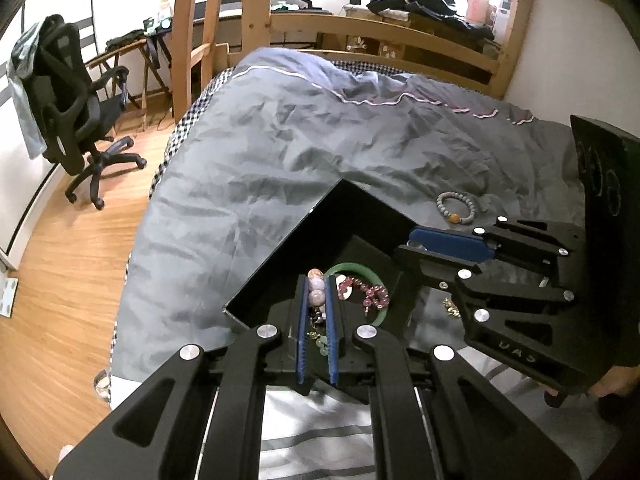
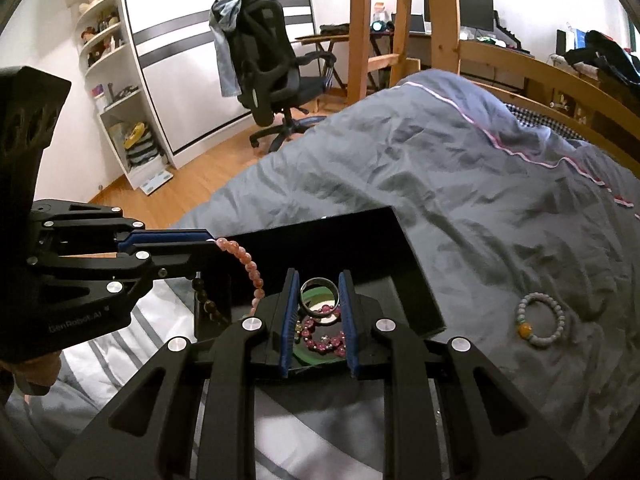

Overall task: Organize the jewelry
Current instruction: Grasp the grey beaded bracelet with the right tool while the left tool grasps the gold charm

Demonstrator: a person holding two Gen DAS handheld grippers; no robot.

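Observation:
A black open box (image 1: 304,232) lies on the grey bed cover, also in the right wrist view (image 2: 404,264). Inside are a green bangle (image 1: 360,269) and a dark red bead bracelet (image 1: 366,294). My left gripper (image 1: 316,286) is shut on a pink bead bracelet (image 1: 316,292) over the box; the strand hangs from it in the right wrist view (image 2: 248,268). My right gripper (image 2: 320,286) is shut on a silver ring-shaped bangle (image 2: 320,294) above the box. A pale bead bracelet with an orange bead (image 2: 540,320) lies on the cover to the right (image 1: 456,208).
The bed has a wooden frame (image 1: 384,36) and a ladder (image 2: 360,28). An office chair (image 1: 76,112) stands on the wood floor at the left. A striped cloth (image 1: 316,432) lies under the grippers. A small gold piece (image 1: 452,307) lies beside the box.

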